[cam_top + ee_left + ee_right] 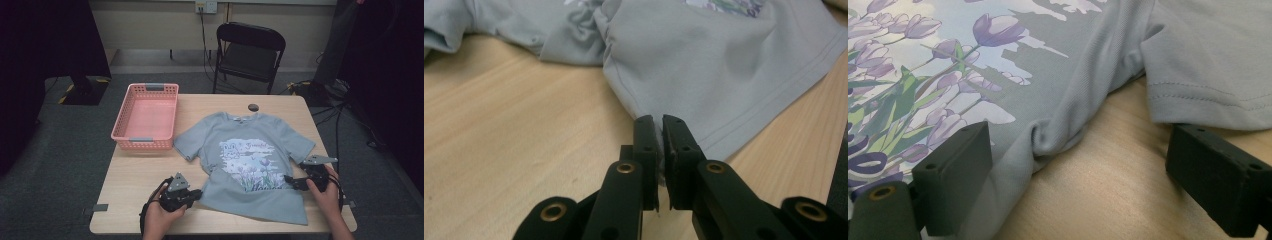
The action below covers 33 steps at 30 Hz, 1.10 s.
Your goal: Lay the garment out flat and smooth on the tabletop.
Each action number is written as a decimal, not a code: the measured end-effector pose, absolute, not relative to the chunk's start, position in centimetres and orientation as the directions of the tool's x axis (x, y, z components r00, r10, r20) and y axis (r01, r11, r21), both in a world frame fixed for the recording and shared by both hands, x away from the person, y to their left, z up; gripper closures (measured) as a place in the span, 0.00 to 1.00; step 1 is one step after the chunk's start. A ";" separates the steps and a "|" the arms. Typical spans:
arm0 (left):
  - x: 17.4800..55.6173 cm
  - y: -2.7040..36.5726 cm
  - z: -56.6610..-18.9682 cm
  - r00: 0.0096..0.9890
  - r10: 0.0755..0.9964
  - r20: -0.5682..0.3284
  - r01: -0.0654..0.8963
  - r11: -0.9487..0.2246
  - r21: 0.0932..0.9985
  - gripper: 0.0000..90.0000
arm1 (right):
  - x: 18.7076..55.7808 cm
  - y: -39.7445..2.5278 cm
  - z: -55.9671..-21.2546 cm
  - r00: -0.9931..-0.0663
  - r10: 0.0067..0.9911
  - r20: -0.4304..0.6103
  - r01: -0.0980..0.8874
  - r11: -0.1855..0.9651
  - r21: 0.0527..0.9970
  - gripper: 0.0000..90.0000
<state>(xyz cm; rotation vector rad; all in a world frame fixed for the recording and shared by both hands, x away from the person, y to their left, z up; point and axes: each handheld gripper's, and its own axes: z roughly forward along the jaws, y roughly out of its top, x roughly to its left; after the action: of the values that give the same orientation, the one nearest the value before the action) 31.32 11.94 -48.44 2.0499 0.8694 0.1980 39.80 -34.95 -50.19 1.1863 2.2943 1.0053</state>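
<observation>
Grey T-shirt (250, 155) spread print-up on the counter (145, 175), hem toward the person, pink basket (147, 116) just beside its left sleeve. Likely light, soft and limp: sags, bunches at any pinch, no fragility. Best taken at hem corners or side seams, both sides together. Left tongs (659, 130) clenched on the hem's corner fold. Right tongs (1078, 165) released, jaws wide apart around the rumpled side seam below the sleeve. Print of purple tulips and a pale sky; lettering present but too small and partly cropped to read.
</observation>
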 end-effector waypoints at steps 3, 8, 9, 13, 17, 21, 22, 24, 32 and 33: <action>31.0 12.1 -48.7 0.745 0.642 -0.184 0.513 -0.374 0.773 0.95 | 39.8 -34.9 -50.2 -0.578 0.816 0.001 0.553 0.391 0.735 0.11; 30.3 12.1 -49.0 0.742 0.642 -0.193 0.525 -0.376 0.763 0.95 | 39.8 -34.9 -50.2 -0.579 0.816 0.000 0.553 0.392 0.736 0.11; 30.2 12.2 -49.0 0.742 0.641 -0.195 0.526 -0.377 0.763 0.95 | 39.8 -34.9 -50.2 -0.579 0.815 0.000 0.552 0.392 0.736 0.11; 29.7 12.3 -49.2 0.737 0.647 -0.196 0.530 -0.373 0.761 0.95 | 39.8 -34.9 -50.2 -0.583 0.813 0.000 0.551 0.395 0.735 0.11; 29.6 12.4 -49.3 0.729 0.657 -0.192 0.532 -0.367 0.763 0.87 | 39.8 -34.9 -50.2 -0.583 0.812 0.000 0.550 0.395 0.736 0.11; 30.3 12.3 -49.1 0.718 0.673 -0.179 0.503 -0.324 0.801 0.54 | 39.8 -34.9 -50.2 -0.583 0.812 0.000 0.550 0.395 0.736 0.11; 30.6 12.2 -49.0 0.719 0.676 -0.162 0.485 -0.322 0.813 0.46 | 39.8 -34.9 -50.2 -0.583 0.812 0.000 0.550 0.395 0.736 0.11; 31.2 11.9 -48.9 0.726 0.675 -0.131 0.465 -0.341 0.817 0.39 | 39.8 -34.9 -50.2 -0.583 0.812 0.000 0.550 0.395 0.736 0.11; 34.1 10.3 -49.3 0.733 0.655 -0.183 0.480 -0.307 0.822 0.43 | 39.8 -34.9 -50.2 -0.583 0.812 0.000 0.550 0.395 0.736 0.11; 34.3 10.1 -49.4 0.739 0.647 -0.188 0.479 -0.309 0.821 0.47 | 39.8 -34.9 -50.2 -0.583 0.812 0.000 0.550 0.395 0.736 0.11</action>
<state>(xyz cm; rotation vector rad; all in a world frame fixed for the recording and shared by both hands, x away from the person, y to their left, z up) 34.34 10.08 -49.40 1.9685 0.8570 0.2167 39.79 -34.93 -50.20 1.1790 2.2983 1.0078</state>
